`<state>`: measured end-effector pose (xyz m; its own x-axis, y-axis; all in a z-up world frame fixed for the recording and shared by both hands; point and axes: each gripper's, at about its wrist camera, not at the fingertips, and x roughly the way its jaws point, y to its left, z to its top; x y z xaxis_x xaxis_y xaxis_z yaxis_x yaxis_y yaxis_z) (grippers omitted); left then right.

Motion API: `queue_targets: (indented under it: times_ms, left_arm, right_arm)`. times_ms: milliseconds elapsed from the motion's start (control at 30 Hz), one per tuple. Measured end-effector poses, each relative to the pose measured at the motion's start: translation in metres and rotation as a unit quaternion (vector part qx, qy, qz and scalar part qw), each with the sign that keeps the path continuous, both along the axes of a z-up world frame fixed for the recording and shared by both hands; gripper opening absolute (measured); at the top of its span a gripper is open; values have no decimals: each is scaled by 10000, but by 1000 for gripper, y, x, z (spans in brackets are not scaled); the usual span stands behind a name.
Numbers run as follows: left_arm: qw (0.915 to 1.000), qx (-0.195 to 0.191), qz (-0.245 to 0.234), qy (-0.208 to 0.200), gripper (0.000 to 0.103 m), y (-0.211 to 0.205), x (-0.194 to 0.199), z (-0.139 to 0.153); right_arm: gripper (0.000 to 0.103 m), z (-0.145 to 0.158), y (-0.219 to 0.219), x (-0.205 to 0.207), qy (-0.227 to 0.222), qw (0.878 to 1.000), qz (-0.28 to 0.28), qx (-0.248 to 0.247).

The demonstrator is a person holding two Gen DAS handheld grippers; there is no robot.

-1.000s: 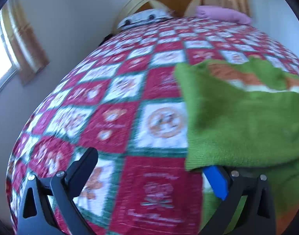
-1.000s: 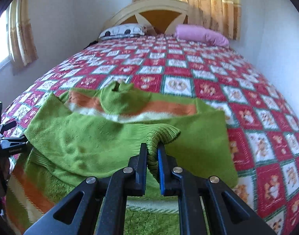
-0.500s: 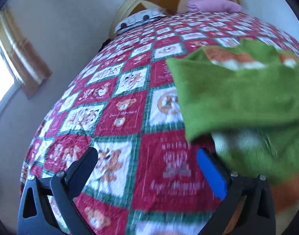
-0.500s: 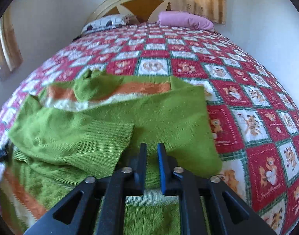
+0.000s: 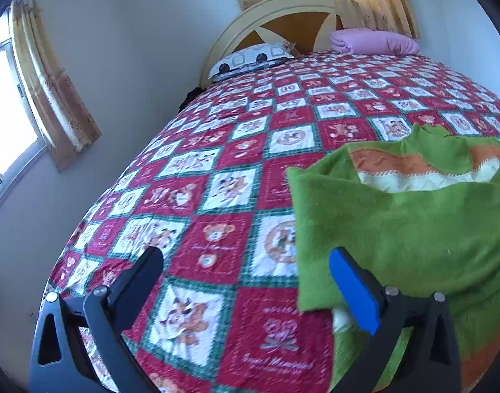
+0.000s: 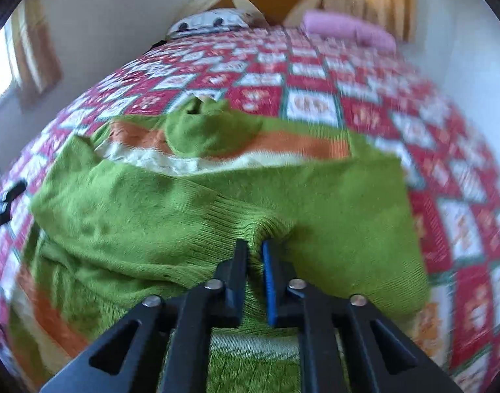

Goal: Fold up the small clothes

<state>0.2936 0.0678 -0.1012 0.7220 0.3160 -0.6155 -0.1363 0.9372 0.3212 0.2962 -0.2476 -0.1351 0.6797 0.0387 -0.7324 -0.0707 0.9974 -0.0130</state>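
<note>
A green knit sweater [image 6: 331, 203] with orange and white stripes lies on the quilted bed; it also shows at the right of the left wrist view [image 5: 413, 222]. A sleeve is folded across its body. My right gripper [image 6: 256, 255] is shut on the ribbed cuff of the sleeve [image 6: 250, 229], low over the sweater's middle. My left gripper [image 5: 245, 262] is open and empty over the quilt, its blue-padded finger [image 5: 351, 291] touching or just over the sweater's left edge.
The red, white and green patchwork quilt [image 5: 217, 177] covers the bed. A white pillow [image 5: 253, 59] and a pink pillow [image 5: 374, 41] lie at the headboard. A wall and curtained window [image 5: 8, 108] are to the left.
The right gripper let go of the sleeve cuff half a second ago, then closed on it again. The left gripper pulled back left off the sweater and stays open.
</note>
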Motion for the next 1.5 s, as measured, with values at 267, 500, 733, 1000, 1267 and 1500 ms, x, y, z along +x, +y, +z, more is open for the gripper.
queue_targets:
  times_ms: [267, 500, 733, 1000, 1267, 1500]
  left_arm:
    - [9984, 289, -68, 480, 103, -17, 11, -36]
    - [9989, 274, -53, 383, 103, -13, 7, -30]
    - [9987, 202, -158, 440, 103, -18, 0, -41]
    - [9989, 97, -162, 432, 103, -13, 1, -43]
    - [9984, -312, -132, 457, 103, -4, -3, -44]
    - [9984, -340, -135, 442, 103, -4, -6, -45]
  right_arm:
    - [29, -17, -20, 9, 162, 9976, -244, -625]
    - [56, 18, -18, -23, -561, 9984, 60, 97]
    - [56, -27, 19, -19, 151, 9985, 522, -88]
    - [56, 11, 28, -39, -575, 9970, 512, 38]
    - [55, -23, 14, -26, 125, 9986, 459, 247]
    - [55, -28, 14, -41, 170, 9987, 488, -34]
